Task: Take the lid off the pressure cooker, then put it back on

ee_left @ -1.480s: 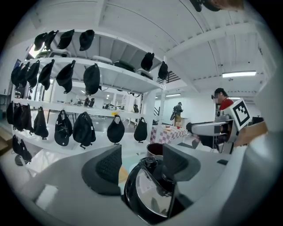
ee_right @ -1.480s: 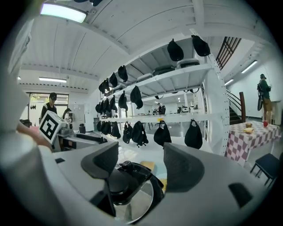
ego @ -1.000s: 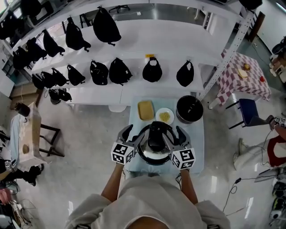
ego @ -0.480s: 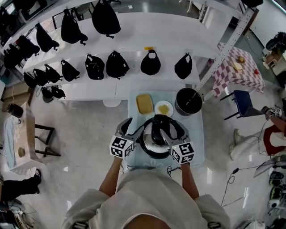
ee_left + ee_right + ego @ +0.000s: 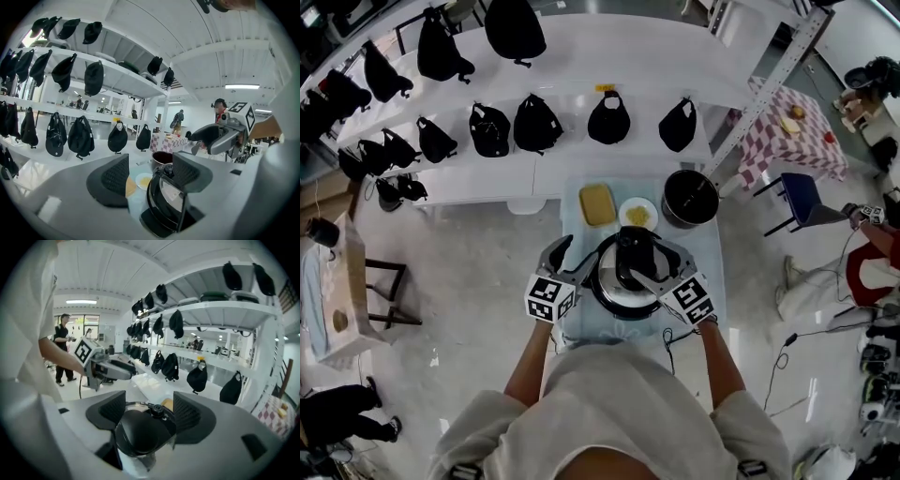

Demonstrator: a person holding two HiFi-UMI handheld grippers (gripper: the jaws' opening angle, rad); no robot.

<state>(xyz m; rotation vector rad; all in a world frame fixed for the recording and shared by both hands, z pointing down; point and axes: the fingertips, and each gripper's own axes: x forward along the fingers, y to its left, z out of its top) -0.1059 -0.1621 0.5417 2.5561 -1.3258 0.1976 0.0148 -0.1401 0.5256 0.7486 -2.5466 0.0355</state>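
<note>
The pressure cooker (image 5: 623,291) stands on the pale blue table (image 5: 715,281) with its lid on and a black handle (image 5: 634,258) on top. My left gripper (image 5: 572,264) is open at the cooker's left side. In the left gripper view the cooker (image 5: 164,201) sits low by the right jaw, with no contact showing. My right gripper (image 5: 659,267) reaches in from the right, over the lid. In the right gripper view its jaws stand wide, and the lid's black handle (image 5: 140,432) lies between and just below them. I cannot tell whether they touch it.
Behind the cooker on the table are a black pot (image 5: 689,199), a white plate of yellow food (image 5: 637,216) and a yellow block (image 5: 598,204). White shelves (image 5: 544,173) with several black bags run behind the table. A checked table (image 5: 792,141) stands at the right.
My right gripper has turned and swung inward over the lid toward the handle. The left gripper has stayed at the cooker's left side. The head view has shifted slightly.
</note>
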